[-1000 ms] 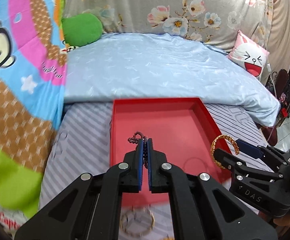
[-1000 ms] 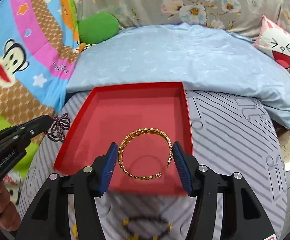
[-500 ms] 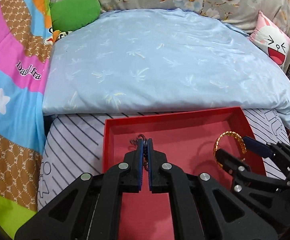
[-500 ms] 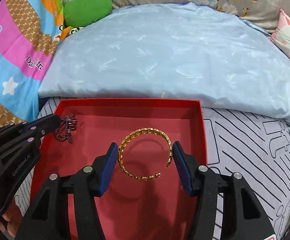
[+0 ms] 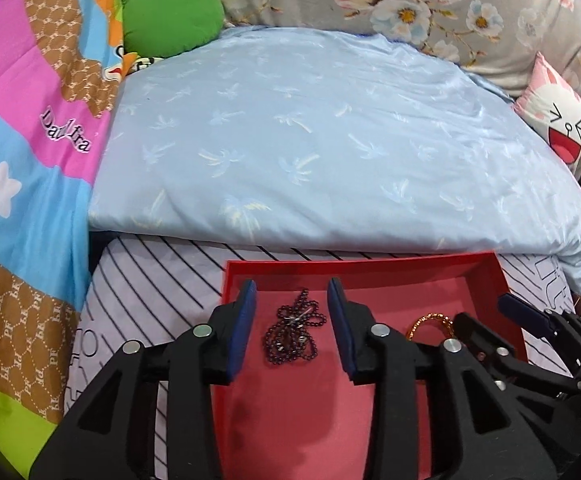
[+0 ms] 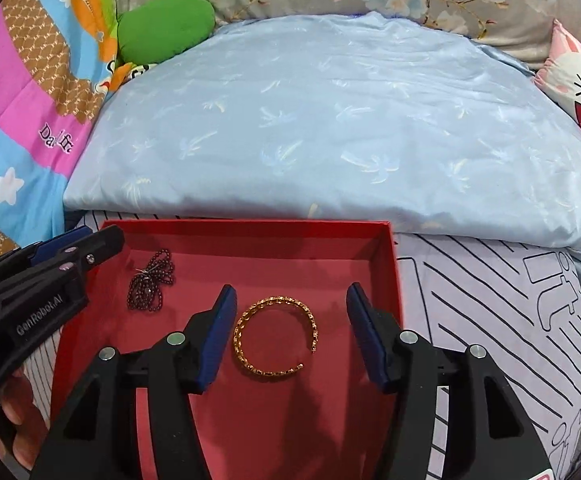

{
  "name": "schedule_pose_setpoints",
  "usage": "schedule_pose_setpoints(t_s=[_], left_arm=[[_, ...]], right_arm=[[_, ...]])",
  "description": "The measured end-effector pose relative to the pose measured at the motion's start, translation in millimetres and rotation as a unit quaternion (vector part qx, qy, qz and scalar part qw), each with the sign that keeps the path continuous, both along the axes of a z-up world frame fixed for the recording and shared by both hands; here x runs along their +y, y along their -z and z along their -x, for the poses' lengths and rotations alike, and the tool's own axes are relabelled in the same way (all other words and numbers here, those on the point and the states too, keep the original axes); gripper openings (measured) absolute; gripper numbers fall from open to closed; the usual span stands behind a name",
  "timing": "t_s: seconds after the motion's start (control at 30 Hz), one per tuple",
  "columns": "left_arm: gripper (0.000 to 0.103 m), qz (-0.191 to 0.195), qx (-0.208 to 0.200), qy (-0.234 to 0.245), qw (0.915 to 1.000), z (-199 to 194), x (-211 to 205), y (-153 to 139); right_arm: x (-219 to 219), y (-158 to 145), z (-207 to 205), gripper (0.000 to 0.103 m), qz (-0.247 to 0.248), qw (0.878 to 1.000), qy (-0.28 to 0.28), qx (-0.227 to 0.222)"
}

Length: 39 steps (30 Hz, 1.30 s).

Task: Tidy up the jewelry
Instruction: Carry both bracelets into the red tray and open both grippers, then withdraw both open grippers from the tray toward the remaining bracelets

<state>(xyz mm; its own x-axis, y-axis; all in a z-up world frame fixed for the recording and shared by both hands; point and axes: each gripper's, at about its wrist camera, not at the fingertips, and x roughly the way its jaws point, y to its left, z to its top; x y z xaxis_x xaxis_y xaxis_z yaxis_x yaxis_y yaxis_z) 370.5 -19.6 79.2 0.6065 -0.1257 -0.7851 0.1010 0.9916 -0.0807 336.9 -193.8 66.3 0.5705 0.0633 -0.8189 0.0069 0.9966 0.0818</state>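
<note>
A red tray point(image 5: 370, 264) point(image 6: 250, 224) lies on the striped sheet. A dark bead necklace point(image 5: 294, 332) point(image 6: 150, 284) rests in a heap on the tray floor, between the jaws of my left gripper point(image 5: 291, 284) point(image 6: 102, 236). These jaws are opening and the pads do not touch the beads. An open gold bracelet point(image 6: 276, 301) point(image 5: 430, 318) lies flat on the tray floor between the spread jaws of my right gripper point(image 6: 290, 289) point(image 5: 482, 312), with a gap to each pad.
A folded light blue quilt point(image 5: 310, 140) lies just behind the tray. A green cushion point(image 5: 174, 16) and a cartoon blanket point(image 5: 22, 160) are at the left, a pink-and-white cushion point(image 5: 558, 120) at the right. Striped sheet point(image 6: 490, 320) surrounds the tray. A hand point(image 6: 10, 412) holds the left gripper.
Both grippers moved forward over the tray. The left jaws opened and the necklace dropped onto the tray floor. The bracelet left the right pads and now lies in the tray.
</note>
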Motion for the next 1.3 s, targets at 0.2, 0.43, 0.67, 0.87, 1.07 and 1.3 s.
schedule_pose_setpoints(t_s=[0.2, 0.43, 0.67, 0.87, 1.07, 1.3], left_arm=[[0.036, 0.016, -0.013, -0.021, 0.9996, 21, 25, -19], [0.037, 0.015, -0.023, -0.034, 0.9990, 65, 46, -33], [0.037, 0.022, -0.030, -0.030, 0.9989, 119, 52, -42], [0.037, 0.032, -0.024, -0.023, 0.9989, 162, 53, -39], [0.038, 0.033, -0.008, -0.017, 0.9993, 200, 50, -21], [0.043, 0.027, 0.002, -0.011, 0.9996, 239, 48, 1]], right_arm=[[-2, -18, 28, 0.058, -0.009, 1.000, -0.001, -0.015], [3, -33, 76, 0.059, -0.012, 1.000, -0.004, -0.027], [4, -43, 129, 0.059, -0.019, 0.999, -0.001, -0.030], [-1, -40, 173, 0.059, -0.028, 0.999, 0.010, -0.022], [-5, -34, 211, 0.059, -0.019, 0.999, 0.021, -0.020], [-8, -21, 247, 0.059, -0.002, 0.999, 0.028, -0.016]])
